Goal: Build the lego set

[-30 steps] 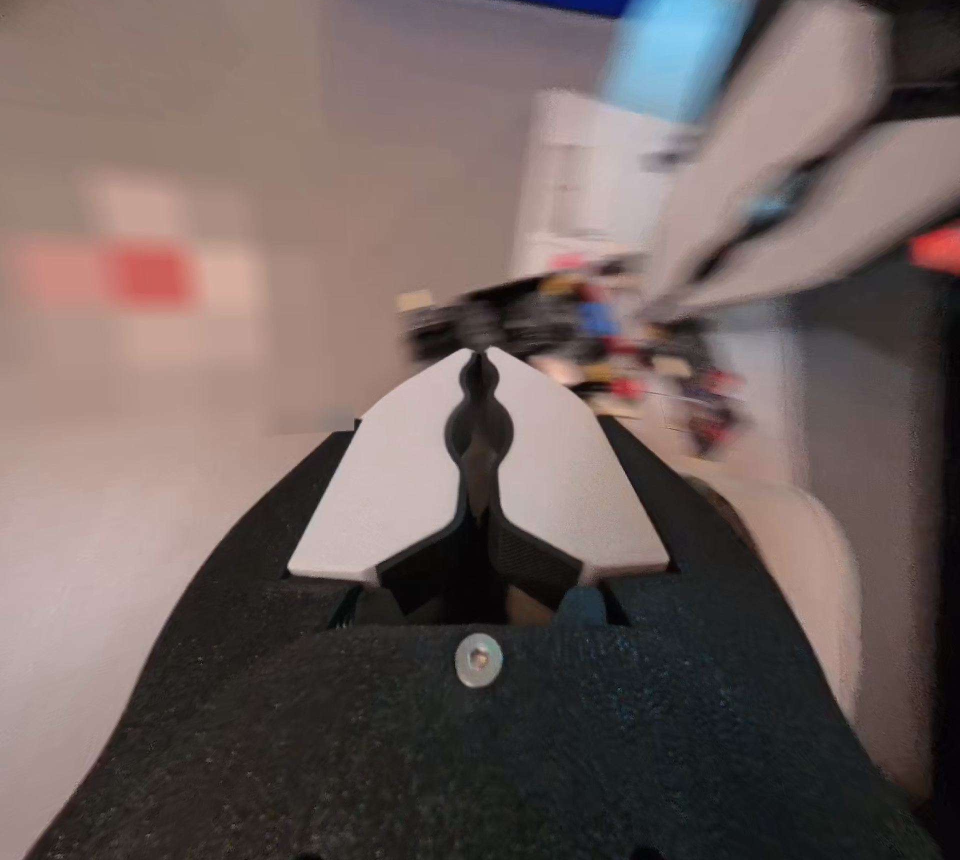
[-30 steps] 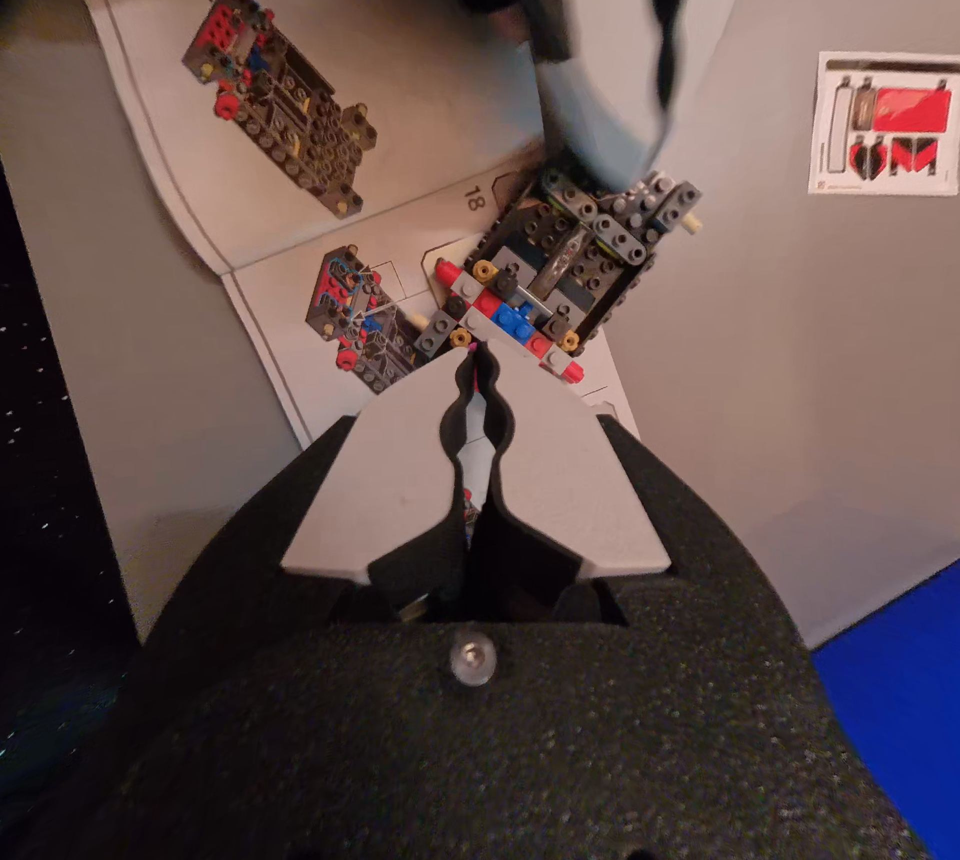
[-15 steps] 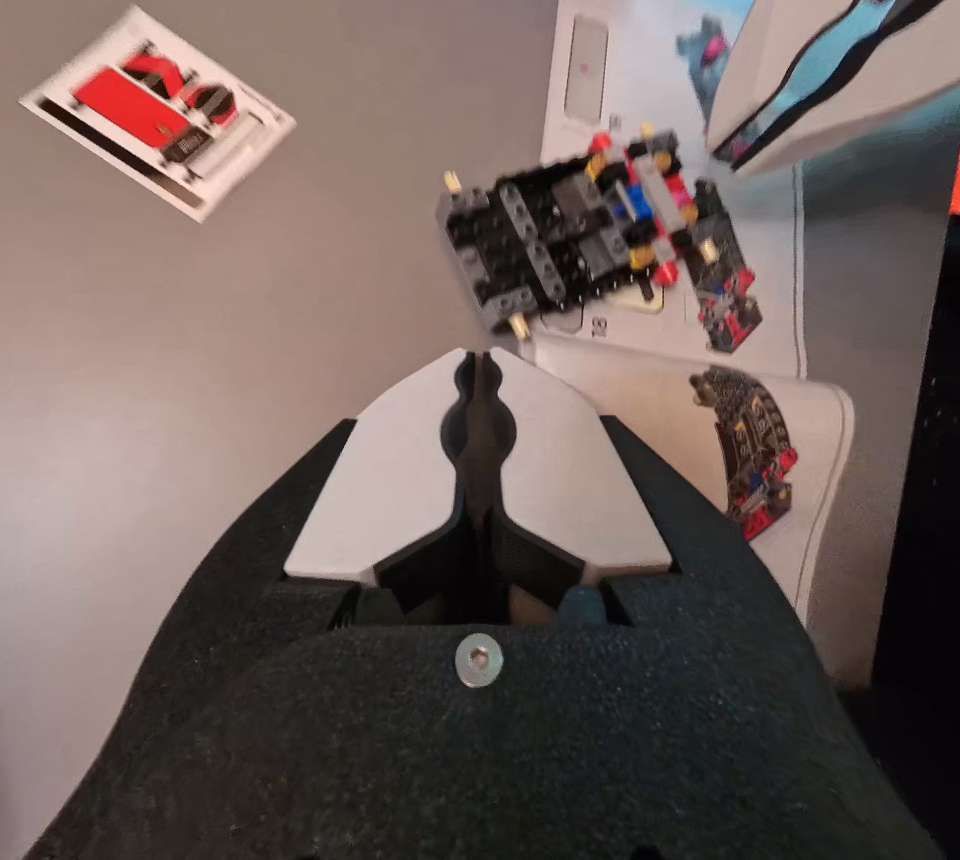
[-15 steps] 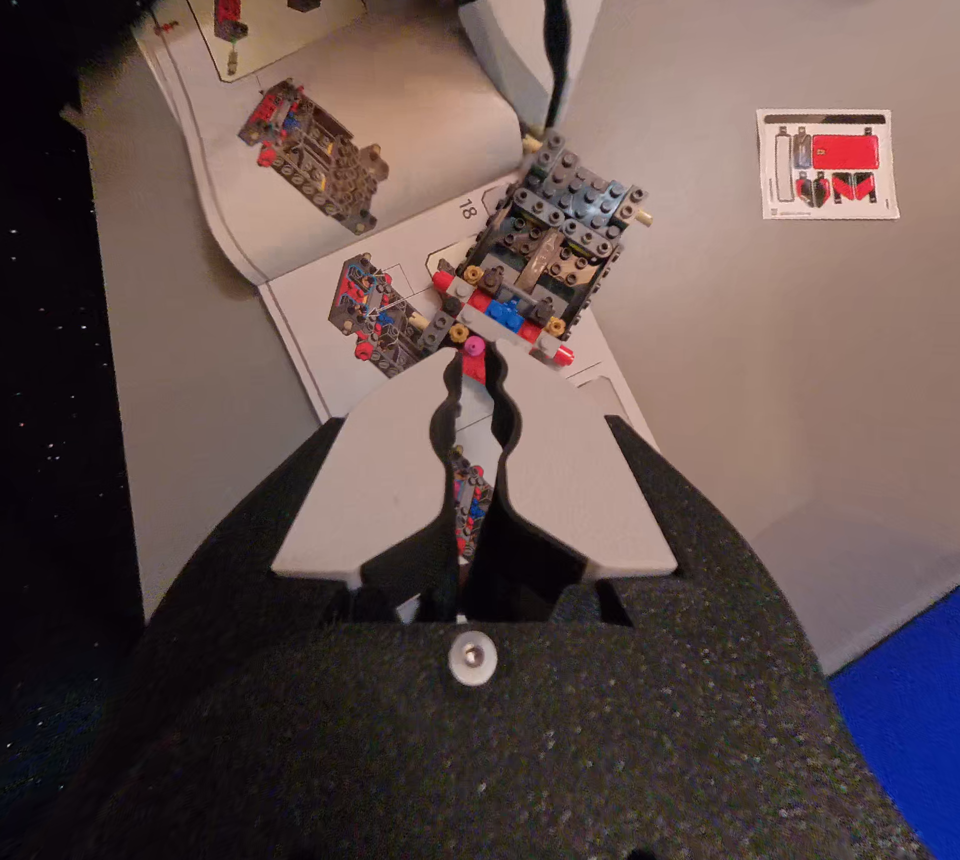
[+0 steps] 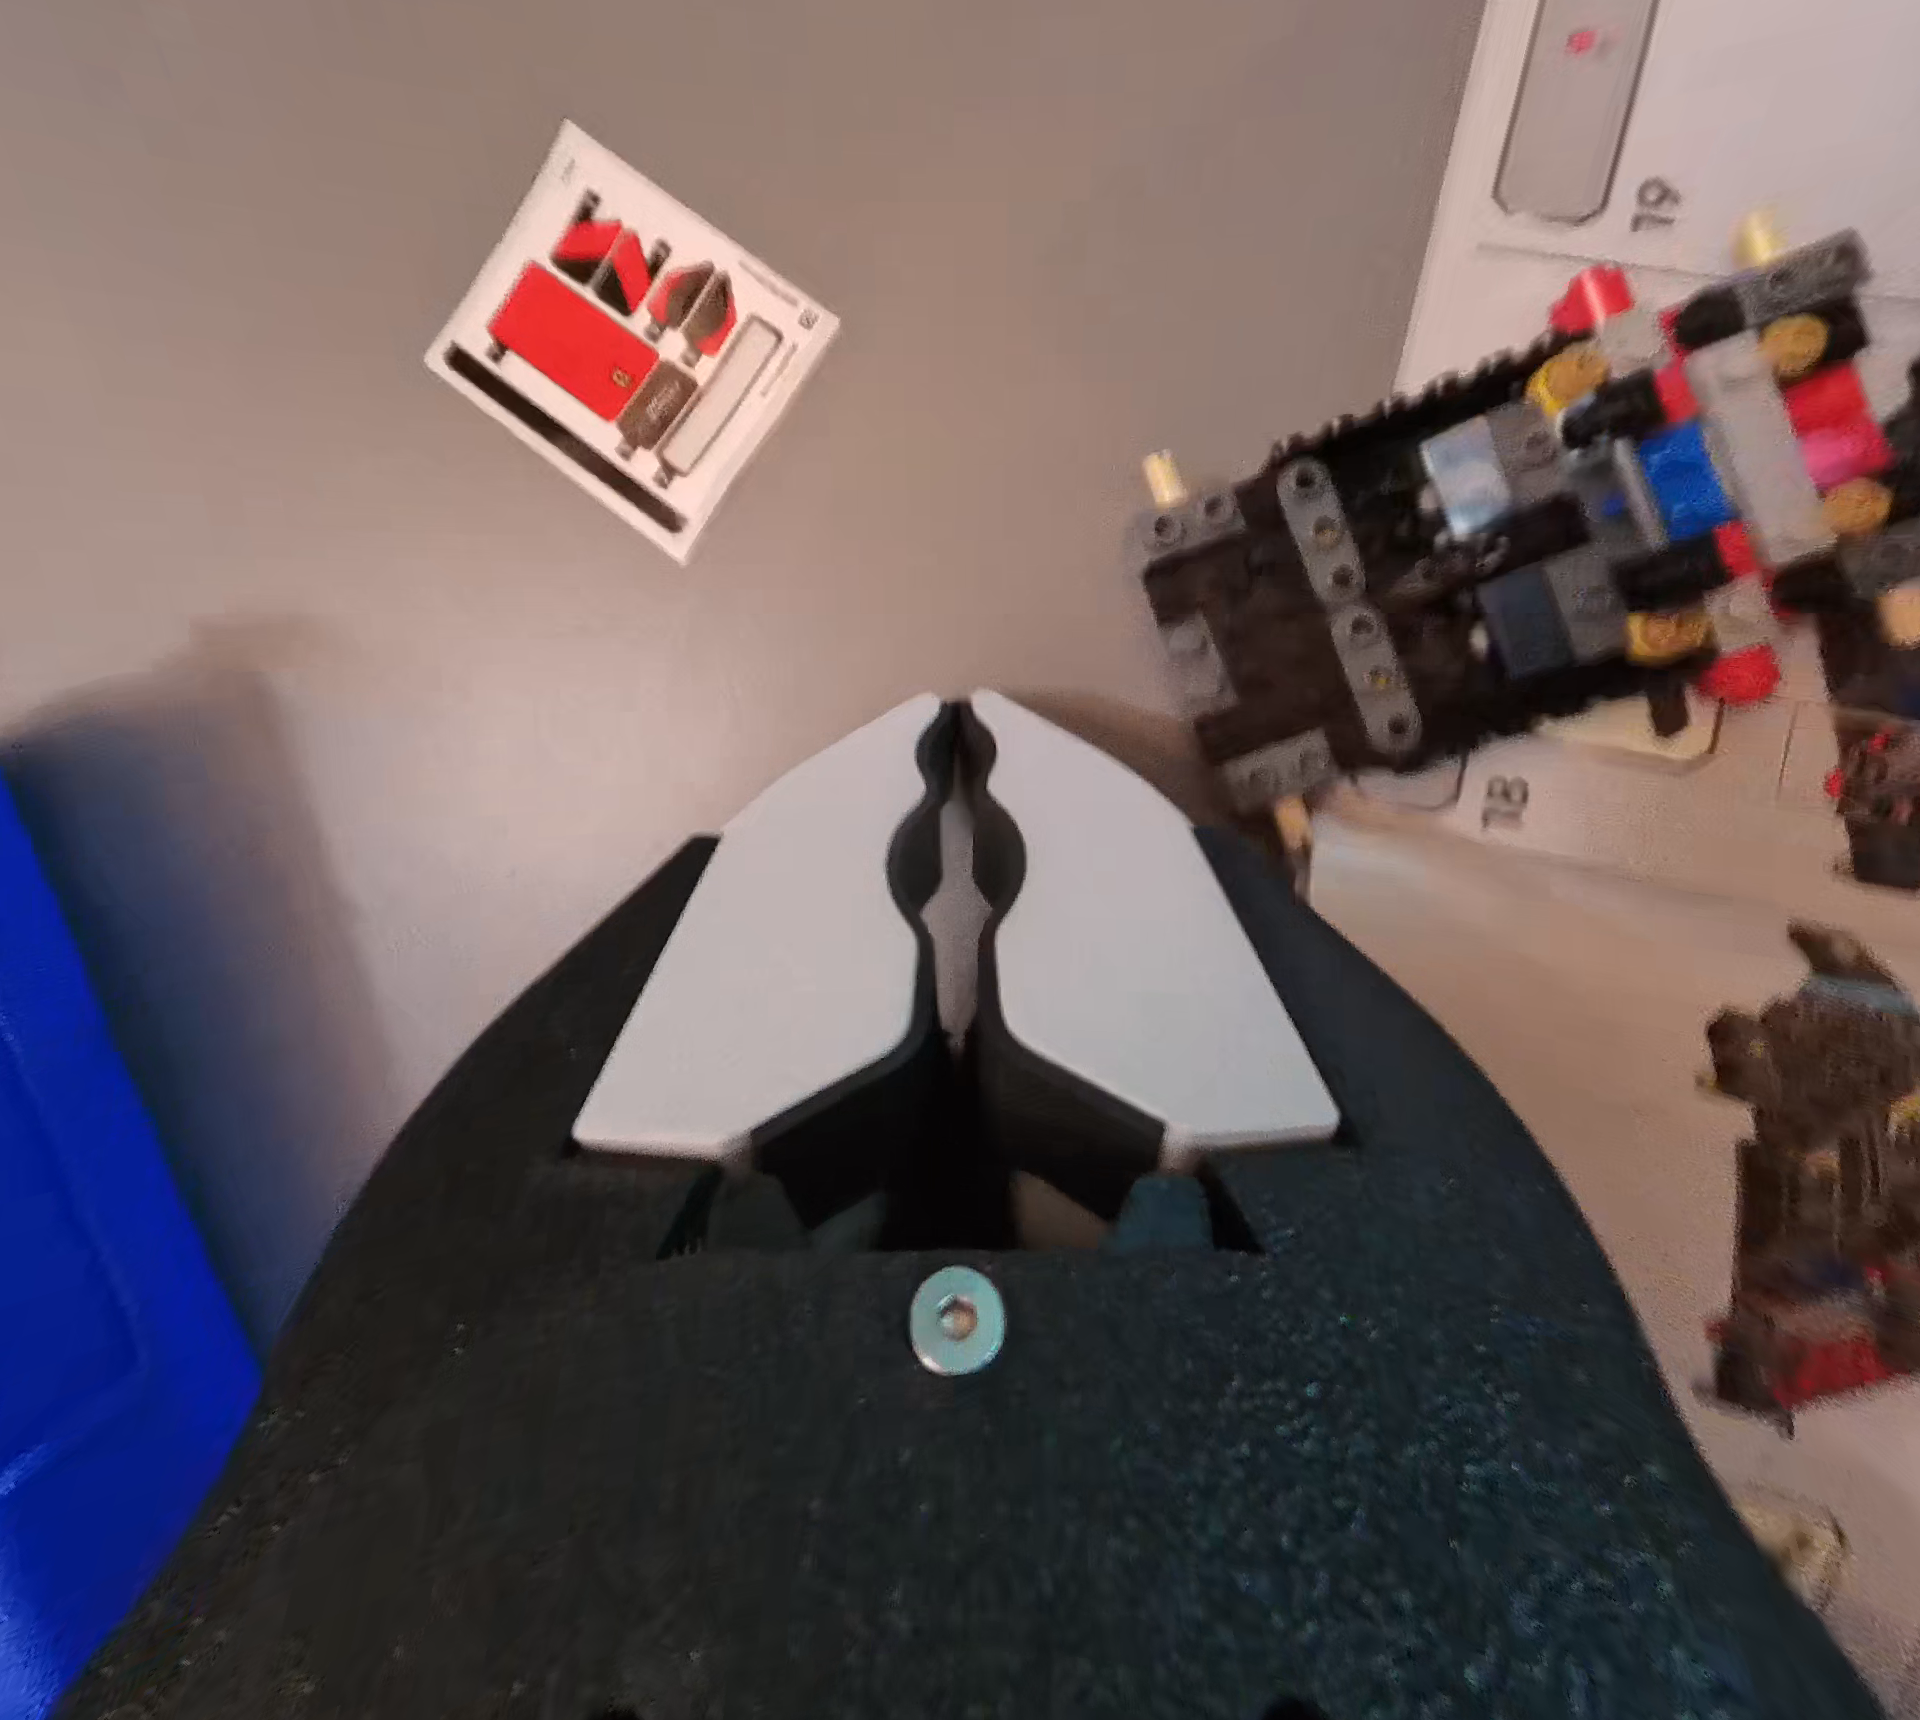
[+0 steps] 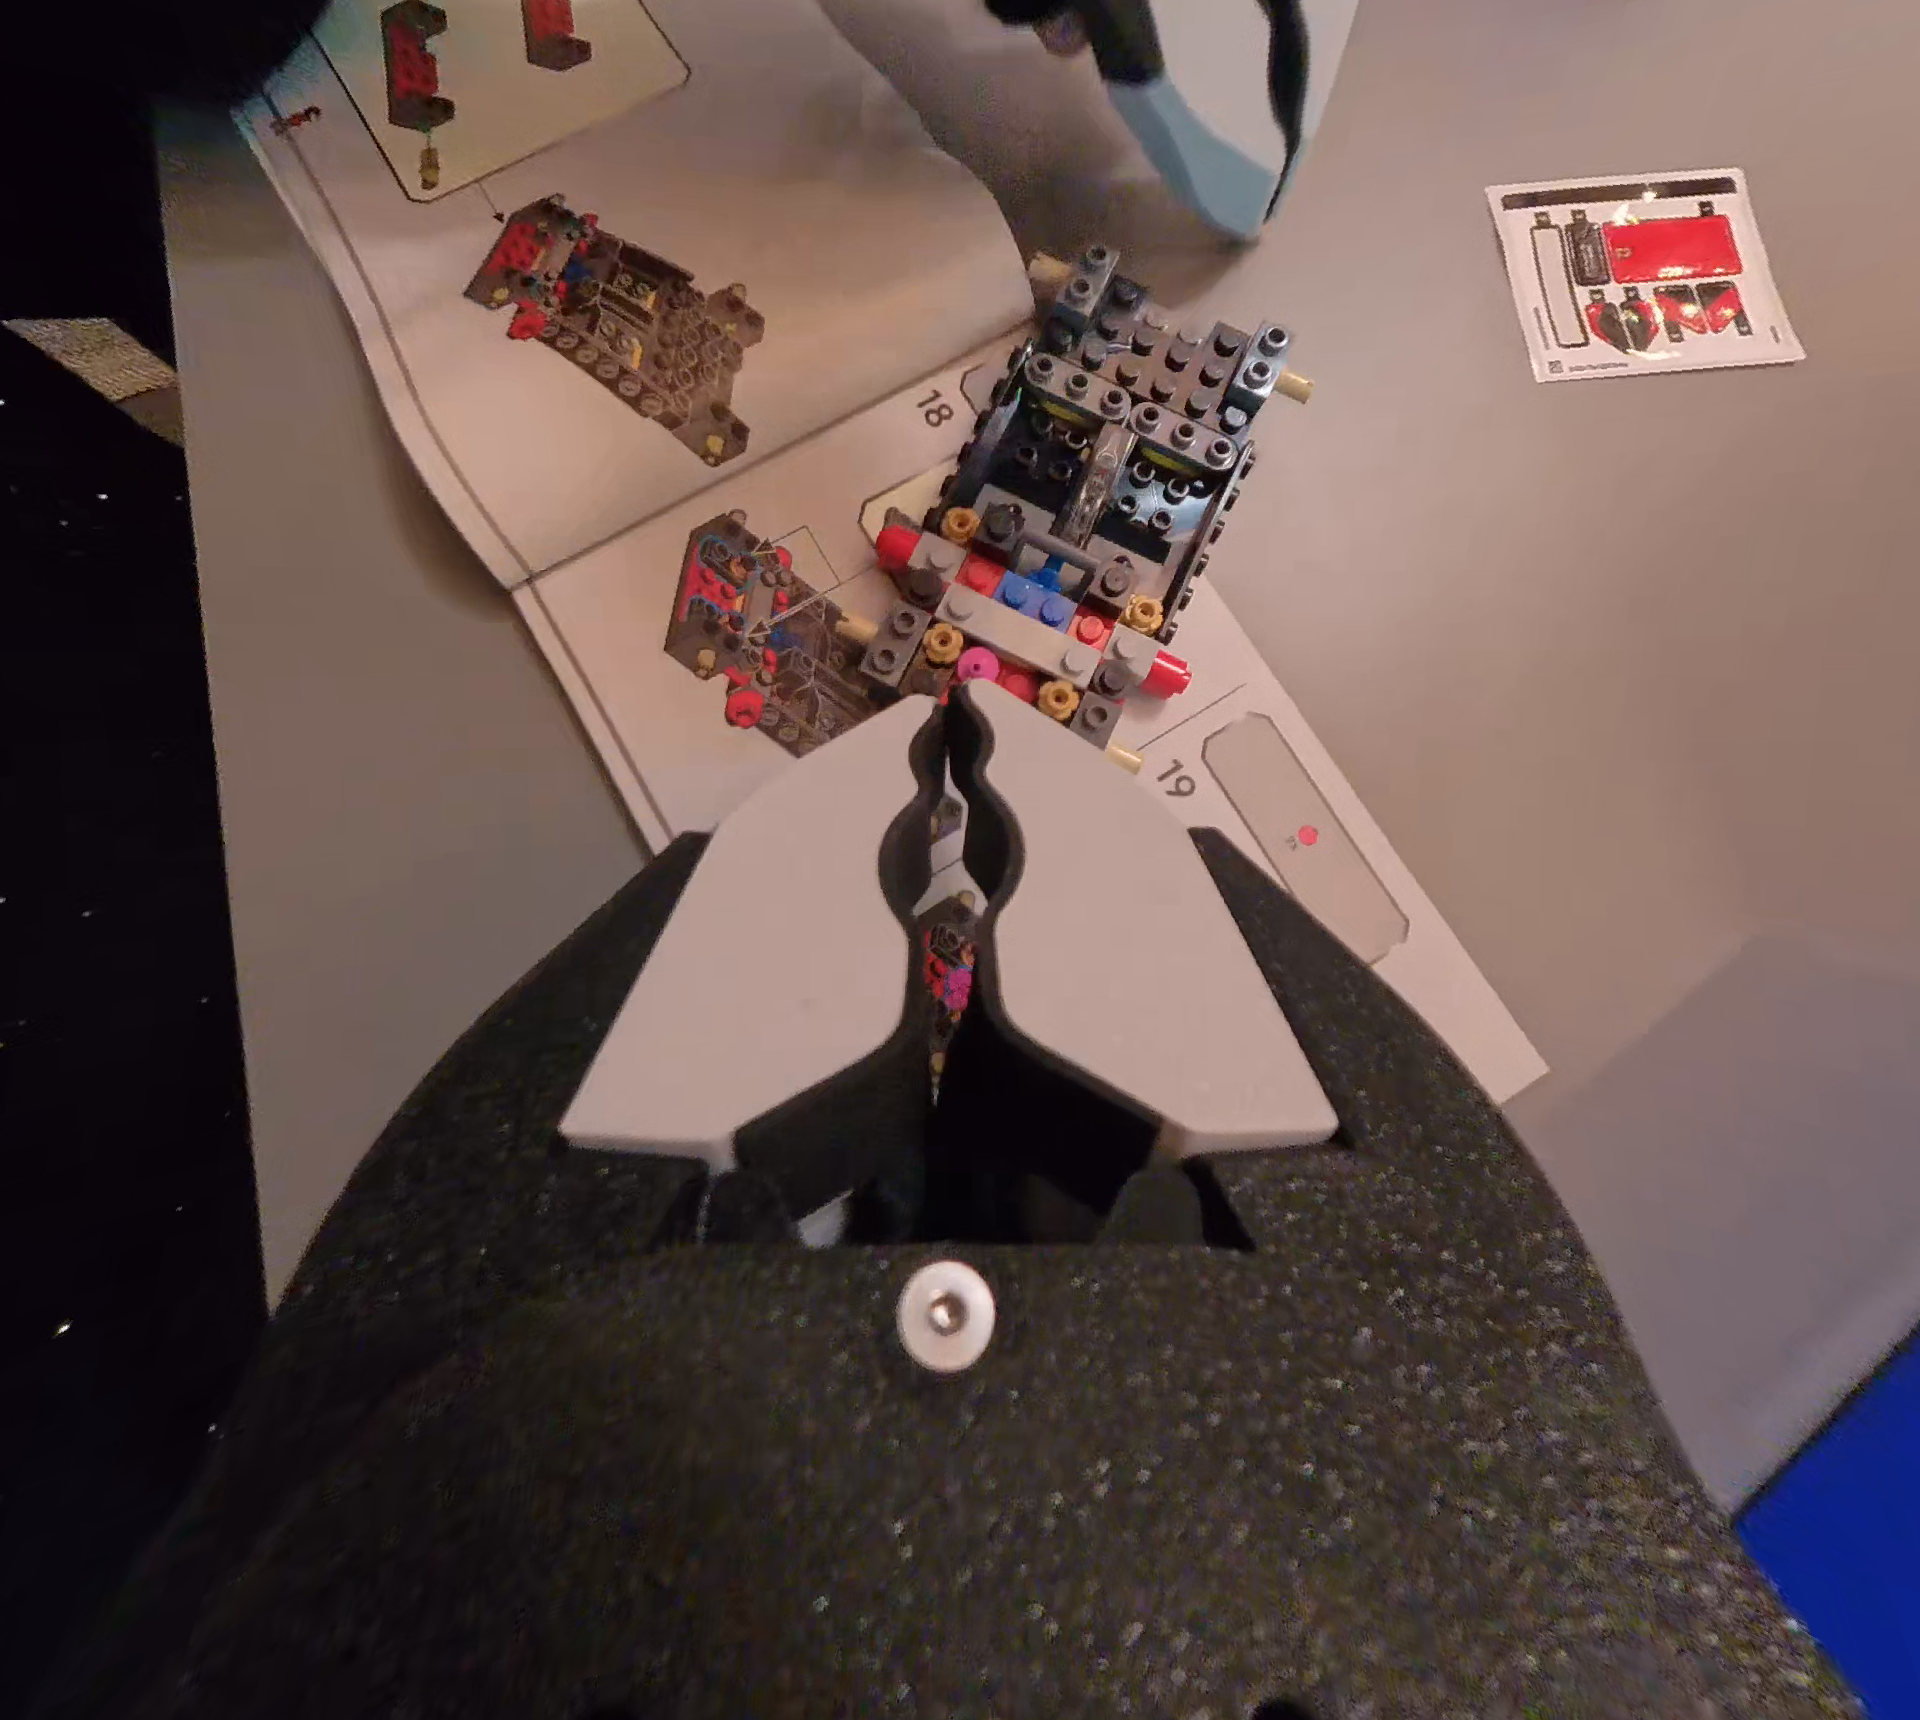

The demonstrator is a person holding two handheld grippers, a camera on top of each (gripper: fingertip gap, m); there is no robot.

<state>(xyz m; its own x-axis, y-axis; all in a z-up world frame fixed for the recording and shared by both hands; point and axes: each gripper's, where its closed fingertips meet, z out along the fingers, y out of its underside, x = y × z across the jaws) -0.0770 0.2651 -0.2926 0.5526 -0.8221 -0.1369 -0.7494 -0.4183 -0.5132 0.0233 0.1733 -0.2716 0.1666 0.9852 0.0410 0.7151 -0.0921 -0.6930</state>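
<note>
The partly built lego model (image 6: 1101, 507), black and grey with red, blue and gold studs, lies on the open instruction booklet (image 6: 727, 143). My right gripper (image 6: 951, 702) is shut, its tips at the model's near edge, right beside a pink round stud (image 6: 977, 664) on the model. I see nothing between its jaws. My left gripper (image 5: 958, 712) is shut and empty over bare grey table, left of the model (image 5: 1507, 548). It also shows in the right wrist view (image 6: 1273, 210), beyond the model's far end and clear of it.
A sticker sheet (image 6: 1642, 273) with red and black decals lies flat on the grey table, also seen in the left wrist view (image 5: 634, 340). A blue bin (image 5: 73, 1203) stands at the left edge. The table's dark edge (image 6: 94, 735) runs beside the booklet. My hands' fingertips stand some 15 centimeters from each other.
My left gripper has pulled back from the model's far end, off to the side. The right gripper's jaws have closed tighter; the pink stud now sits just beyond their tips.
</note>
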